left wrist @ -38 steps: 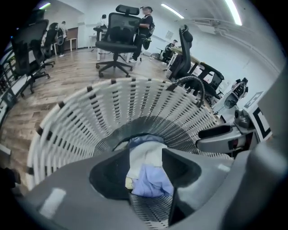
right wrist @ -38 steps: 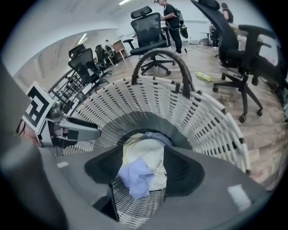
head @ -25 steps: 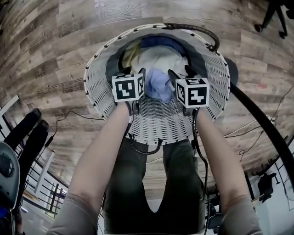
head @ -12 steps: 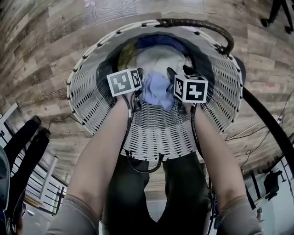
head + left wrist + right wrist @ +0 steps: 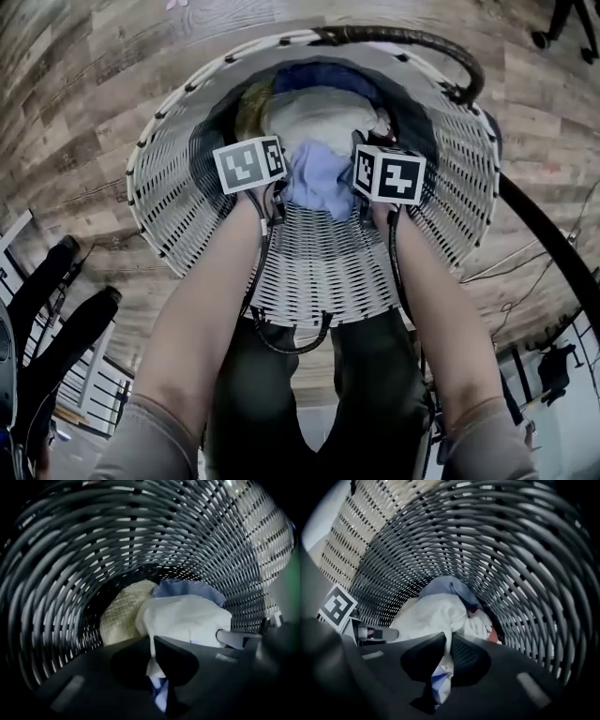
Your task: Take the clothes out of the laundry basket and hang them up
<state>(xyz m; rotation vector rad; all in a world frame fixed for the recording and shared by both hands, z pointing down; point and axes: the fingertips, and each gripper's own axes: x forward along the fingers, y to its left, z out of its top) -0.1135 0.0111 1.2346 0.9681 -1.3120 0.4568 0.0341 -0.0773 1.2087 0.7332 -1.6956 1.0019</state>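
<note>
A white woven laundry basket (image 5: 169,187) stands on the floor, holding a pale blue garment (image 5: 319,183), a white one (image 5: 323,117), a dark blue one (image 5: 319,80) and a yellowish one (image 5: 248,108). Both grippers reach down inside it, either side of the pale blue garment. My left gripper (image 5: 277,202) (image 5: 153,667) is shut, with a fold of pale fabric (image 5: 157,693) pinched between its jaws. My right gripper (image 5: 366,208) (image 5: 444,660) has just been closing and its jaws pinch a fold of the same pale fabric (image 5: 440,681).
A thick black hose (image 5: 412,42) curves over the basket's far rim and runs off to the right (image 5: 553,244). The person's legs (image 5: 309,403) stand right behind the basket. Wooden floor (image 5: 75,112) lies all around, with a railing (image 5: 84,375) at lower left.
Both grippers have sunk deeper into the basket, beside the pale blue garment. The right gripper's fingers, spread a second ago, now stand together.
</note>
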